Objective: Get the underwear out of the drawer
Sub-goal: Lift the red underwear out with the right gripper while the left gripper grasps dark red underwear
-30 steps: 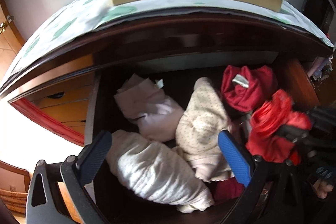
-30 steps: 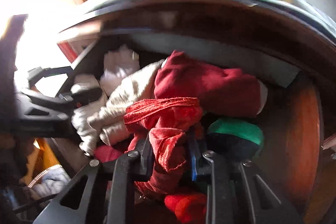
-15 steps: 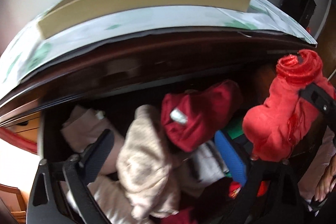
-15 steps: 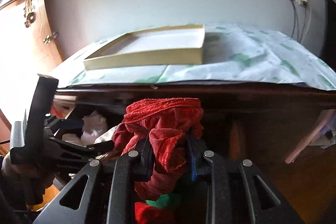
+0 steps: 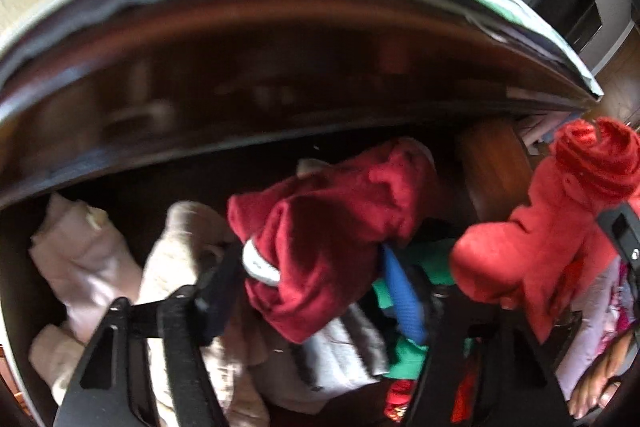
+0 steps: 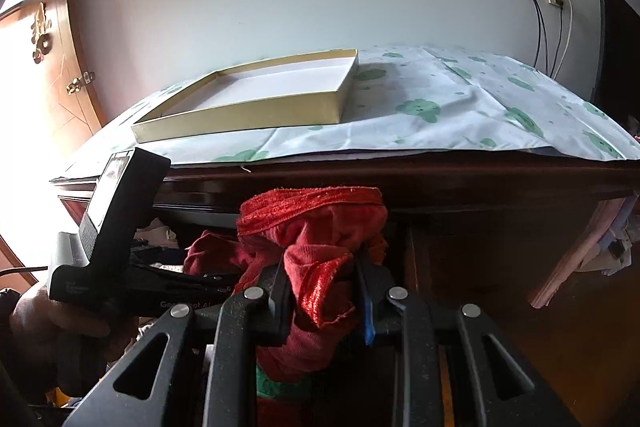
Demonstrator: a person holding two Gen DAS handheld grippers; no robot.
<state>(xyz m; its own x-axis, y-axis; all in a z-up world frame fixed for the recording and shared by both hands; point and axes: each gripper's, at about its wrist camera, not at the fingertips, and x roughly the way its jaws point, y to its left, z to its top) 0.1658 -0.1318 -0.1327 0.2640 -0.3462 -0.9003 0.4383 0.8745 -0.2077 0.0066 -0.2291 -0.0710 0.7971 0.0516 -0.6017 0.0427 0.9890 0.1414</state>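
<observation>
My right gripper [image 6: 322,285] is shut on bright red underwear [image 6: 316,227] and holds it up in front of the dresser's edge; the same bundle hangs at the right of the left wrist view [image 5: 560,223]. My left gripper [image 5: 312,279] reaches into the open drawer [image 5: 496,163], its fingers [image 5: 402,291] closing around a dark red garment [image 5: 340,223] that bulges between them. Cream and pale pink folded clothes [image 5: 84,259] fill the drawer's left side. A green item [image 5: 404,355] lies low under the blue finger.
A shallow gold-edged box [image 6: 256,99] sits on the white cloth with green spots [image 6: 460,107] covering the dresser top. Cables [image 6: 556,31] run down the wall at the right. A wooden door [image 6: 40,67] stands at the left.
My right gripper has lifted the bright red underwear out of the drawer, up to the dresser's edge. My left gripper moved right, from the cream clothes onto the dark red garment, and narrowed.
</observation>
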